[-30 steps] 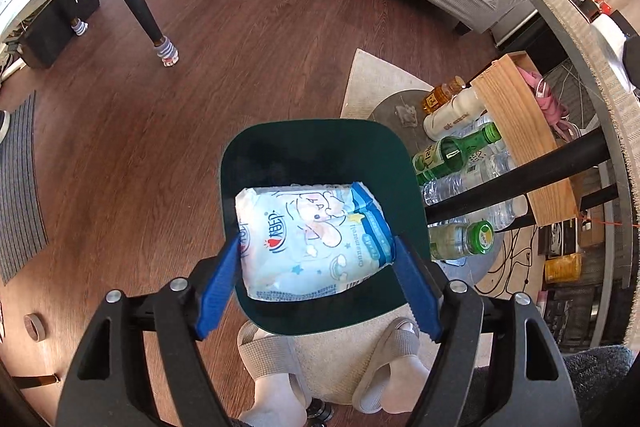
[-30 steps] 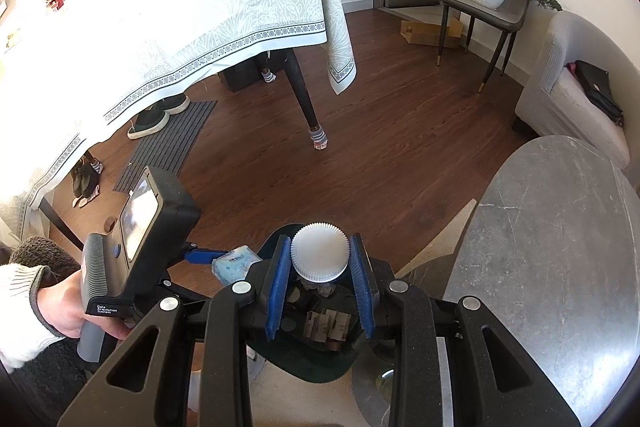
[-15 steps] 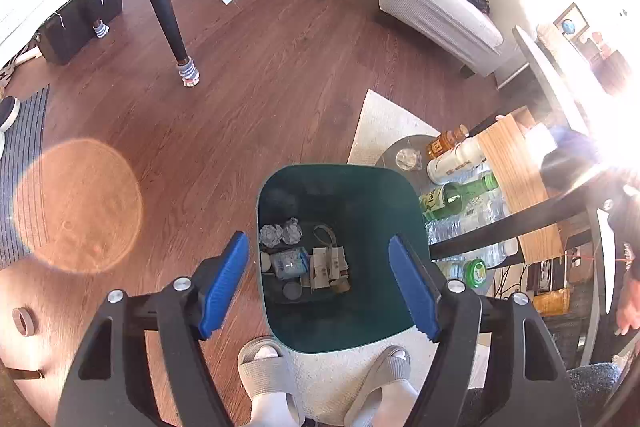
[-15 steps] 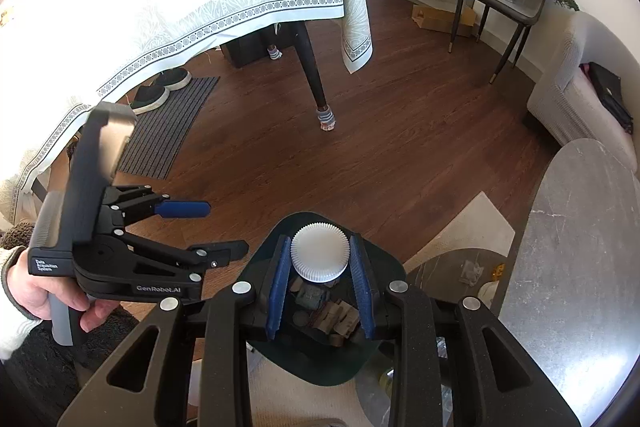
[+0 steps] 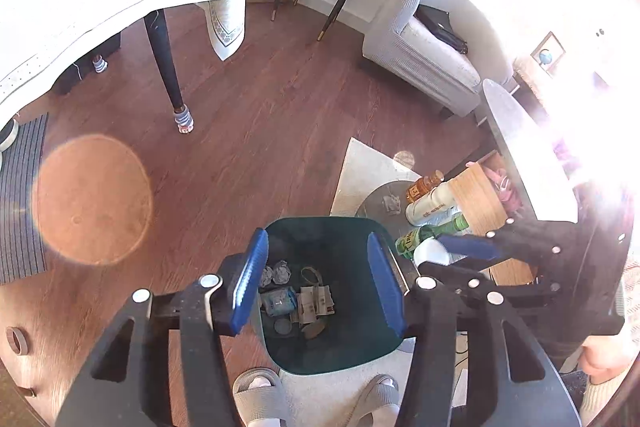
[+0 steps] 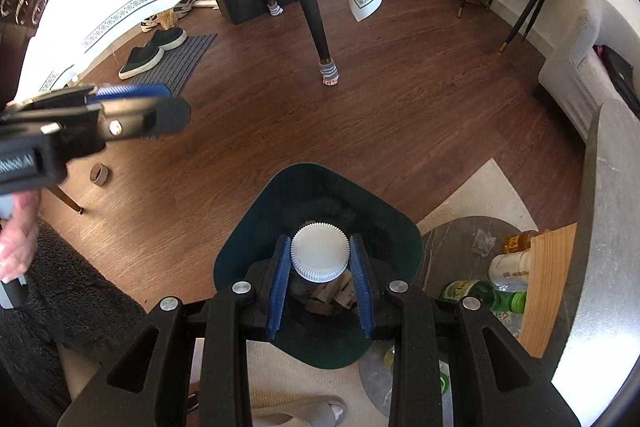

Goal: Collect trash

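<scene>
Dark wood floor (image 5: pixel 280 131), green bin (image 5: pixel 332 359) beside low counter (image 6: pixel 452 239). Left tool (image 5: pixel 316 279) now spread wide, empty; tissue pack (image 5: pixel 279 301) gone from grip, lying flat among trash in bin: one item deposited. Right tool (image 6: pixel 320 283) clamping white fluted cup (image 6: pixel 319 255) above bin, flat end facing camera, long axis along fingers; drop pending.

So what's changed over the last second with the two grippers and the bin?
The left gripper let go of the blue-and-white packet, which now lies in the dark green bin, and its fingers stand open and empty. The right gripper stays shut on the white ridged cup above the bin.
</scene>
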Demonstrator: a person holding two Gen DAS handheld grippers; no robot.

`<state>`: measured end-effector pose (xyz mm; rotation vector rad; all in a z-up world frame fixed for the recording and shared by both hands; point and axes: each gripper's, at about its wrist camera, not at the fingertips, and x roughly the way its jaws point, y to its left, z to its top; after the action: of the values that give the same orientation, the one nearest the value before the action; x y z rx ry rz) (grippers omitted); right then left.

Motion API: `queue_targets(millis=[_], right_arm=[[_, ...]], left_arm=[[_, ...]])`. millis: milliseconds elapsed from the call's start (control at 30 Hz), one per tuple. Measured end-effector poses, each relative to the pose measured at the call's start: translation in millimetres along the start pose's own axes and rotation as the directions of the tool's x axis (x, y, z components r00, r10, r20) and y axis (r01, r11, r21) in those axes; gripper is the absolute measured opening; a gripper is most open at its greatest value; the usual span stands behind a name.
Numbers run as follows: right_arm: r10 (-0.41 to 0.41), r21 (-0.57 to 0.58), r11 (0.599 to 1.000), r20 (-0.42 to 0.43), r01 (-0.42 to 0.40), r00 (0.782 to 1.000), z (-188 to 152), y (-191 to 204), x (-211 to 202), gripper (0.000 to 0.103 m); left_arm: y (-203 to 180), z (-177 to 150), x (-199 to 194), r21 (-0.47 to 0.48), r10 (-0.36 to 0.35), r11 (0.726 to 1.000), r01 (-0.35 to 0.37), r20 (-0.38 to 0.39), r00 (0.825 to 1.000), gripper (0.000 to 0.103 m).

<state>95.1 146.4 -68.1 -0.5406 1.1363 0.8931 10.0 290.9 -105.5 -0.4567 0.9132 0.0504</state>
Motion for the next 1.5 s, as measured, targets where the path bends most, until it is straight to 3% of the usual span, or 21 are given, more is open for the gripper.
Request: queue_targets(millis=[600,700,833,1000,1200,1367,1500], right_arm=[[-0.012,-0.014,1.000,-0.179,0.009,0.984,-38,0,54,0.030],[-0.026,-0.017,1.000,-0.190,0.024,0.982,-42,-1,56,0.042],[-0.020,-0.020,1.000,-0.181,0.017,0.983,-44,-1,53,0.042],[-0.011,-0.028,1.000,-0.128,0.007,0.992,-39,4,37,0.042],[-0.022,-0.013,1.000,0.014,0.022,1.000,-25,10,-7,0.042],[-0.062,0.061,0.997,0.145,0.053,0.988,-21,4,-50,0.042],[-0.122,0.168,0.982,0.235,0.083,0.964,-36,-7,-85,0.042]], left_arm=[[-25,11,-44,0.052,-0.069,0.997,0.065,0.092,0.993,0.046],[-30,12,-48,0.063,-0.076,0.996,0.070,0.102,0.992,0.046],[-35,14,-53,0.075,-0.085,0.994,0.077,0.117,0.989,0.046],[-45,17,-60,0.104,-0.072,0.993,0.057,0.144,0.987,0.046],[-61,23,-82,0.155,-0.068,0.987,0.037,0.200,0.977,0.046],[-70,25,-105,0.173,-0.064,0.985,0.019,0.259,0.964,0.048],[-80,24,-111,0.180,-0.058,0.984,0.008,0.274,0.960,0.057]])
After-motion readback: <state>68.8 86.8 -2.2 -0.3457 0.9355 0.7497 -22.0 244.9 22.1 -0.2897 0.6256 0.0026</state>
